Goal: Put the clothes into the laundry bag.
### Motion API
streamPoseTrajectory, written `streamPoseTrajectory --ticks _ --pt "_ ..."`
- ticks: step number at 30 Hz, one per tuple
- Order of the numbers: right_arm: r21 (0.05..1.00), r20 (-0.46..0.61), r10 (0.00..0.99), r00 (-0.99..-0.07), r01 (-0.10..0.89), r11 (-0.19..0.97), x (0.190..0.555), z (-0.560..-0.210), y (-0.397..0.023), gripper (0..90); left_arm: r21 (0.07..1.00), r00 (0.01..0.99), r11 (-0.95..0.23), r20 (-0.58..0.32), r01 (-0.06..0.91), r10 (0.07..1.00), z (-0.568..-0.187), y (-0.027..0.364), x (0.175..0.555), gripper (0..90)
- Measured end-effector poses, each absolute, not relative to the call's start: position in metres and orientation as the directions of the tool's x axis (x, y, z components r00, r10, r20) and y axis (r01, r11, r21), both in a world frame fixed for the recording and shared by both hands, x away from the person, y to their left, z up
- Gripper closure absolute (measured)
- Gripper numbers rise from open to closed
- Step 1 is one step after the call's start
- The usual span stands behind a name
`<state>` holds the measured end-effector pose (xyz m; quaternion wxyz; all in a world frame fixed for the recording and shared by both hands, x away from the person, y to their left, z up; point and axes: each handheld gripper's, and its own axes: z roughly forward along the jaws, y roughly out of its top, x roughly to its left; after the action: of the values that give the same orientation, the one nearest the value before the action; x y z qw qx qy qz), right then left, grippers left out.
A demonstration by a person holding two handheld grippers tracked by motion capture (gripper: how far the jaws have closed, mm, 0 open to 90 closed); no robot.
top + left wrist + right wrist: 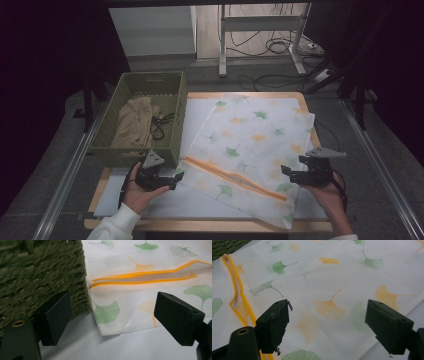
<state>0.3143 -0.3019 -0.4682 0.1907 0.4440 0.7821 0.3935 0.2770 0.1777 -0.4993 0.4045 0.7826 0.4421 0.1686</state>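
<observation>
We've got the laundry bag (250, 145) lying flat across the table (102, 182), orange zipper (235, 174) along its near edge; our left gripper (176, 178) sits at its near left corner, right by the green basket (172, 95), jaws wide with nothing in them; the right gripper (289, 173) hovers over the bag's right side, jaws wide too; a beige cloth (134, 122) is in the basket.

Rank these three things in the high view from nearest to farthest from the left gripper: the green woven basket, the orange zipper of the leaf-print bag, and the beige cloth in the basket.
Measured from the left gripper:
1. Green woven basket: its near corner stands just beyond the gripper.
2. Orange zipper: its left end begins just right of the jaws; nearly a tie with the basket.
3. Beige cloth: farther back, inside the basket.
</observation>
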Motion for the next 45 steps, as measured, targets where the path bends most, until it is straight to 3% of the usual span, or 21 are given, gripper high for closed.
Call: streamPoseTrajectory --ticks 11,45 --pt "0.781 0.028 0.822 -0.568 0.526 0.337 0.299 -0.452 -0.295 20.7 0.768 0.586 -0.318 -0.09 0.556 0.806 -0.5 0.172 0.278 16.7" --pt "0.72 0.019 0.698 -0.716 0.494 0.487 0.328 -0.425 -0.212 28.1 0.758 0.562 -0.315 -0.081 0.571 0.823 -0.504 0.175 0.269 16.5"
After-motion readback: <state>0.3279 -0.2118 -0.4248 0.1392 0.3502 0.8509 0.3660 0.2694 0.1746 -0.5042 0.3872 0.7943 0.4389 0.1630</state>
